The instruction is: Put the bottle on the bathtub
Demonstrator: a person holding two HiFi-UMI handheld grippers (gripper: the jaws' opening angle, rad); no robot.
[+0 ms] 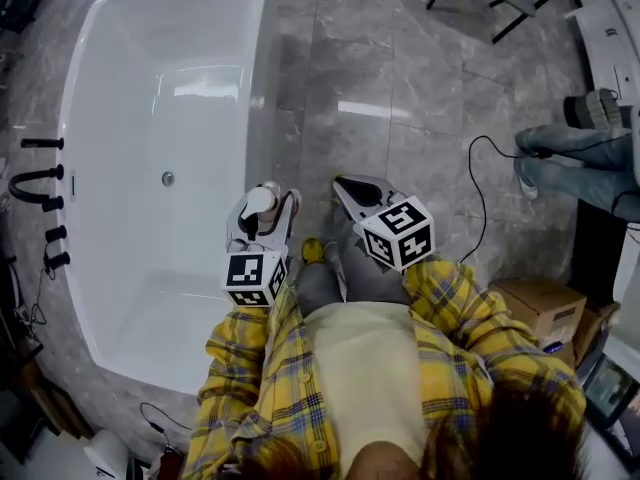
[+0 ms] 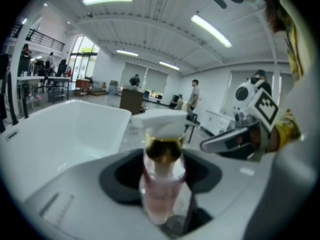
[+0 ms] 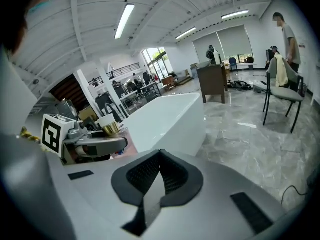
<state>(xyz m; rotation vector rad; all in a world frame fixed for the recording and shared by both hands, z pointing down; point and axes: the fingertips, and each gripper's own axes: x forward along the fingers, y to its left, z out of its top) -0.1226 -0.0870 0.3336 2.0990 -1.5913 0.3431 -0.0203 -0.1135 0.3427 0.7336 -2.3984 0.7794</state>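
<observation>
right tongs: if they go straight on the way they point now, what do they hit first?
Likely the bathtub: the right tongs aim at its outer wall, with marble floor to the right. Depth is unclear, so they could slip past alongside it.

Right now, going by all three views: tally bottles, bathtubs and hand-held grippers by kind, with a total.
bottle: 1
bathtub: 1
hand-held gripper: 2 (left hand-held gripper shut on the bottle; right hand-held gripper shut, empty)
Total: 4
</observation>
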